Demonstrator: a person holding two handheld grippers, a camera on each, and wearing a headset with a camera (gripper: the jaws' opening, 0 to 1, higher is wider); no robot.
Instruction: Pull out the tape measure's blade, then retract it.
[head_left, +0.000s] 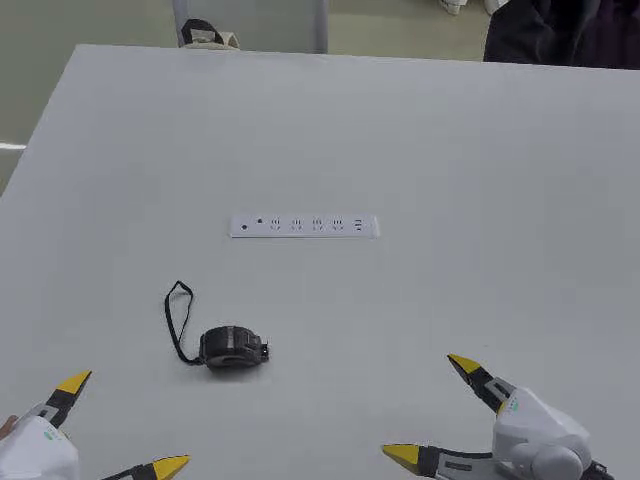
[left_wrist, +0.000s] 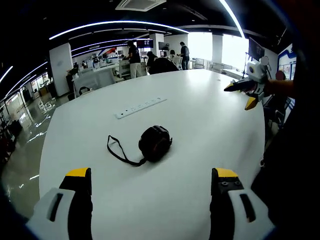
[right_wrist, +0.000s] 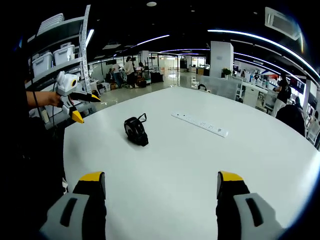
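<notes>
A black tape measure (head_left: 233, 347) with a black wrist loop (head_left: 179, 315) lies on the white table, blade fully in. It also sits mid-table in the left gripper view (left_wrist: 155, 142) and the right gripper view (right_wrist: 136, 131). My left gripper (head_left: 120, 424) hovers at the near left edge, open and empty, short of the tape measure. My right gripper (head_left: 433, 408) hangs at the near right, open and empty, well to the right of the tape measure. Each gripper appears in the other's view: the right gripper (left_wrist: 246, 92) and the left gripper (right_wrist: 82, 106).
A white power strip (head_left: 304, 226) lies flat beyond the tape measure, near the table's middle. A chair (head_left: 208, 34) stands at the far edge and a person in dark clothes (head_left: 560, 32) is at the far right. Office desks and shelves surround the table.
</notes>
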